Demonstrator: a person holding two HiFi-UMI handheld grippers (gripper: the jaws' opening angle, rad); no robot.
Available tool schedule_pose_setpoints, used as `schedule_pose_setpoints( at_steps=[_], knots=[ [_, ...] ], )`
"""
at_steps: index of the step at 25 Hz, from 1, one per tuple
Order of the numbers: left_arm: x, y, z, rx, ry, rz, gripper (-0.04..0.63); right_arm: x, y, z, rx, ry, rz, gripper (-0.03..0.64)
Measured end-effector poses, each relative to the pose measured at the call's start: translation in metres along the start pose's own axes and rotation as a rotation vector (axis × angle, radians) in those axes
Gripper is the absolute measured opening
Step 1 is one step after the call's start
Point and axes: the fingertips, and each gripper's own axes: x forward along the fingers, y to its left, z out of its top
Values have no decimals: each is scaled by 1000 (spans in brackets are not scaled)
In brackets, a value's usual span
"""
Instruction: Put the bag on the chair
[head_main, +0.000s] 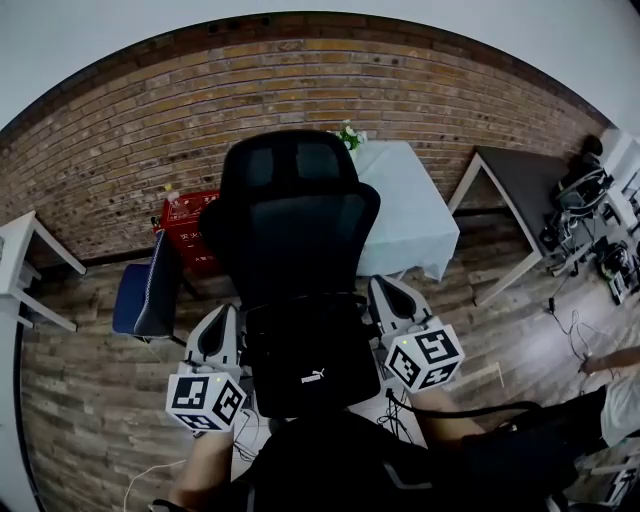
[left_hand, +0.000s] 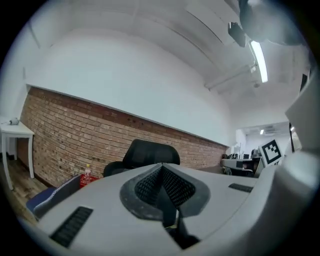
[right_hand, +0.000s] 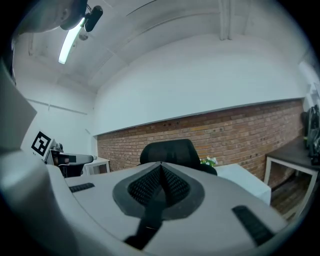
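A black bag (head_main: 300, 360) with a small white logo hangs between my two grippers, right in front of the black mesh office chair (head_main: 290, 215). My left gripper (head_main: 229, 312) is at the bag's left side and my right gripper (head_main: 382, 284) at its right side. In the left gripper view the jaws (left_hand: 161, 168) are shut on a black strap (left_hand: 170, 218), with the chair's headrest (left_hand: 150, 152) beyond. The right gripper's jaws (right_hand: 161, 166) are likewise shut on a black strap (right_hand: 149, 216), facing the chair (right_hand: 170, 152). The bag hides the chair's seat.
Behind the chair stands a table with a white cloth (head_main: 405, 205) and flowers (head_main: 348, 133). A red crate (head_main: 185, 225) and a blue chair (head_main: 145, 290) are at the left by the brick wall. A dark table (head_main: 520, 180) and cables (head_main: 590, 250) are at the right.
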Motion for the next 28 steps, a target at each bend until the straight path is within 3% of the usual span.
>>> schedule_pose_setpoints(
  at_steps=[3,10,21,28],
  knots=[
    [-1,-4,5,39,-8,8,11,-4,0,5,-6,11,-14,18],
    [-4,-10,10,48,-40,13,12,-5,1,0,-15,19,2,17],
    [-11,-11,8,78,-24,26,12,-7,7,2,-20,19,11,17],
    [-13,2,9,100,-20,76,12,-4,9,3,-27,6,-20,18]
  ],
)
